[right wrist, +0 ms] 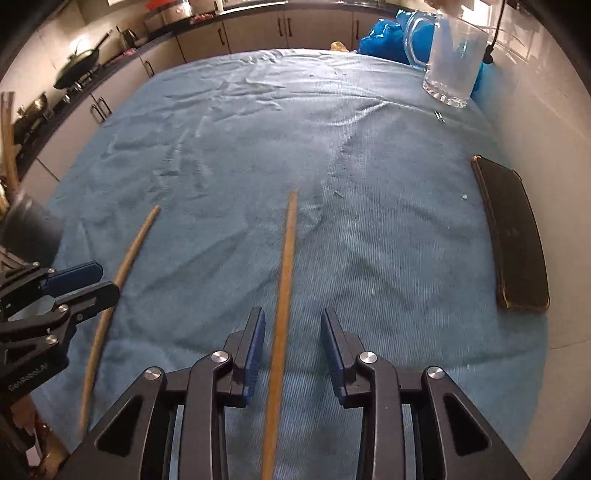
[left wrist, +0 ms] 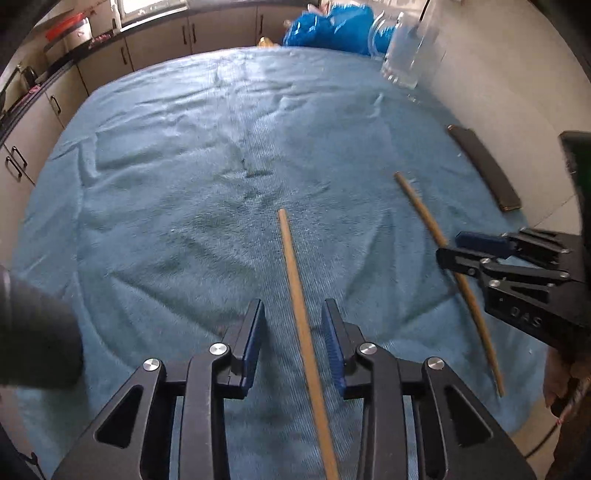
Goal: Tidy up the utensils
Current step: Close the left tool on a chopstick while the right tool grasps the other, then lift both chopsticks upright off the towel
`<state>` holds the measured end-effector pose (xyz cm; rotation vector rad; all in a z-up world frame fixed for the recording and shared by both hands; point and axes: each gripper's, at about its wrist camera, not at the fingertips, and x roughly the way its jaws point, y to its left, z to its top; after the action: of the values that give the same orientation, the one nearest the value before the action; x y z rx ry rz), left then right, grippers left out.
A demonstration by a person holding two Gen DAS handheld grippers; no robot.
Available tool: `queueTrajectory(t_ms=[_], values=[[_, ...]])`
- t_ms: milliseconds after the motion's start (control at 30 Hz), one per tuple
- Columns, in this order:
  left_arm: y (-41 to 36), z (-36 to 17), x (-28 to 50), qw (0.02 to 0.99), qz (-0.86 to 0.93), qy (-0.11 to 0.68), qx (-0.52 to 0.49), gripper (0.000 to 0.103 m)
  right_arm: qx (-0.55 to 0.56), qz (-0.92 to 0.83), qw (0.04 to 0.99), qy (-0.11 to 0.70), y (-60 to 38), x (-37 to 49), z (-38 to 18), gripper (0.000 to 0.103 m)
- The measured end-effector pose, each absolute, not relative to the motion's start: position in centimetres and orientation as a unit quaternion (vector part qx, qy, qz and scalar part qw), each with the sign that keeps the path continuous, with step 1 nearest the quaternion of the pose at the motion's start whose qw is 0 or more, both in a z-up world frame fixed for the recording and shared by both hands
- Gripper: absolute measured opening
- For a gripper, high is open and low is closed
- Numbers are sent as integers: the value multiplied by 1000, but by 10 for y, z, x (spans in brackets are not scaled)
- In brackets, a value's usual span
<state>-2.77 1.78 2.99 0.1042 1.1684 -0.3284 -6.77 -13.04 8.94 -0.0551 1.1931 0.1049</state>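
Two wooden chopsticks lie apart on a blue towel (left wrist: 166, 166). One chopstick (left wrist: 295, 280) runs between the blue pads of my left gripper (left wrist: 293, 314), with a gap on each side; the jaws are open. The right wrist view shows this same chopstick (right wrist: 129, 254) with the left gripper (right wrist: 109, 280) over its middle. The other chopstick (right wrist: 286, 258) lies between the pads of my right gripper (right wrist: 293, 321), also untouched and open. From the left wrist view that chopstick (left wrist: 424, 214) passes under the right gripper (left wrist: 448, 246).
A clear glass mug (right wrist: 454, 62) stands at the towel's far right corner, beside a blue plastic bag (right wrist: 384, 33). A dark flat case (right wrist: 513, 236) lies along the right edge by the white wall. Kitchen cabinets (right wrist: 258, 33) line the back; a dark sleeve (left wrist: 33, 332) is at left.
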Motion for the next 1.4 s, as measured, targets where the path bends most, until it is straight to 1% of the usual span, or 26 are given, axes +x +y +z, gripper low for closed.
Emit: queueTrajectory(t_ms=[167, 267, 333, 367, 400, 467, 500, 533, 567, 600, 633, 700, 733, 800, 933, 1067, 1267, 1400], values=[[4, 29, -14, 809, -157, 559, 86, 30, -55, 42, 816, 573, -126, -52, 88, 34], [0, 27, -6, 805, -159, 565, 88, 30, -53, 44, 812, 580, -127, -42, 88, 34], [1, 27, -2, 803, -166, 567, 79, 34, -46, 51, 812, 580, -129, -37, 88, 40], [2, 27, -2, 802, -172, 567, 69, 39, -56, 58, 812, 578, -127, -36, 88, 41], [4, 27, -2, 805, -173, 565, 59, 41, -64, 60, 813, 575, -126, -35, 88, 41], [3, 25, -3, 812, -171, 555, 53, 41, -60, 56, 818, 569, -126, -38, 87, 41], [2, 25, -6, 817, -169, 548, 59, 40, -55, 52, 821, 565, -126, -40, 87, 41], [0, 24, -7, 821, -163, 543, 70, 35, -59, 48, 824, 562, -124, -41, 87, 38], [-1, 24, -11, 827, -150, 535, 87, 20, -62, 47, 825, 559, -122, -44, 88, 34], [-2, 23, -12, 829, -148, 531, 95, 8, -65, 49, 826, 557, -119, -46, 88, 26], [-1, 23, -14, 827, -155, 532, 91, 6, -68, 52, 826, 556, -116, -47, 89, 18], [3, 24, -16, 827, -156, 534, 78, 6, -80, 56, 828, 552, -108, -49, 88, 9], [5, 25, -18, 829, -153, 533, 72, 6, -87, 56, 830, 549, -104, -51, 88, 8], [15, 33, -26, 839, -146, 522, 51, 6, -81, 53, 832, 547, -104, -53, 89, 8], [36, 53, -49, 854, -163, 495, -2, 6, -18, 77, 848, 524, -114, -67, 99, 8], [51, 80, -79, 881, -172, 441, -23, 6, 27, 93, 868, 487, -121, -91, 119, 8], [67, 109, -110, 908, -160, 381, -70, 6, 25, 96, 902, 420, -108, -125, 149, 8], [66, 124, -130, 925, -139, 349, -50, 6, 35, 110, 920, 376, -100, -138, 166, 8]])
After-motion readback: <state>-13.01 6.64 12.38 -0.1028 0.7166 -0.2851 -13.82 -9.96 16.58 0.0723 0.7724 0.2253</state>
